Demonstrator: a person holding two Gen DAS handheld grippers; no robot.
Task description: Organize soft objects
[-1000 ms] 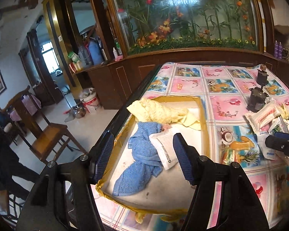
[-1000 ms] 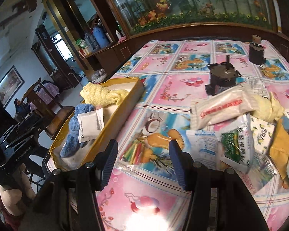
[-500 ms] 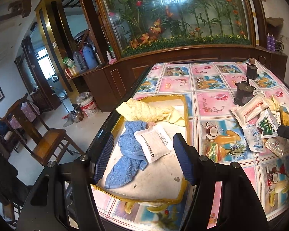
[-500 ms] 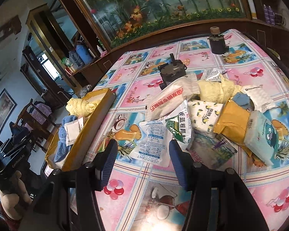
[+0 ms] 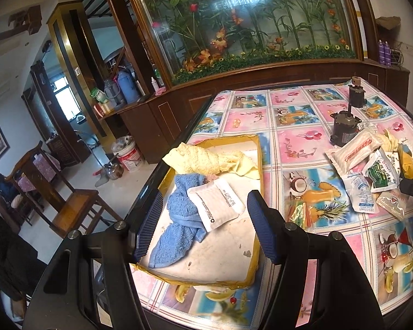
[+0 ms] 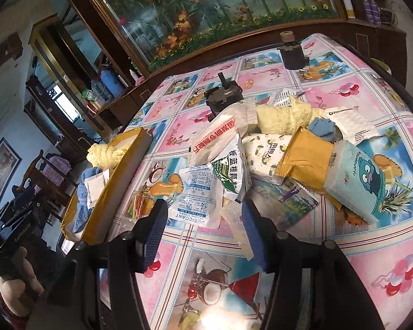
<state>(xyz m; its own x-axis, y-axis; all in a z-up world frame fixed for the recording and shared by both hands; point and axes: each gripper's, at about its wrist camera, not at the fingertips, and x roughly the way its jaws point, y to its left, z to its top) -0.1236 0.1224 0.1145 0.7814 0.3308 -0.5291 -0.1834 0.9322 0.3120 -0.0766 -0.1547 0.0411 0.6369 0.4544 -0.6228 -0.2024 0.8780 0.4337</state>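
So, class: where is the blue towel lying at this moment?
In the left wrist view the blue towel lies inside the yellow tray, on its left side, below the yellow cloth and partly under a white packet.

Two dark motors (image 5: pixel 344 132) stand on the patterned tablecloth (image 5: pixel 294 137) before a flower display case (image 5: pixel 242 22).

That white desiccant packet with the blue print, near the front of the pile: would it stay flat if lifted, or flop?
The desiccant packet would probably sag: it lies wrinkled and draped over its neighbours. It looks thin, so likely light. Its glossy film may slip between the right tool fingers, which stand open just in front of it.
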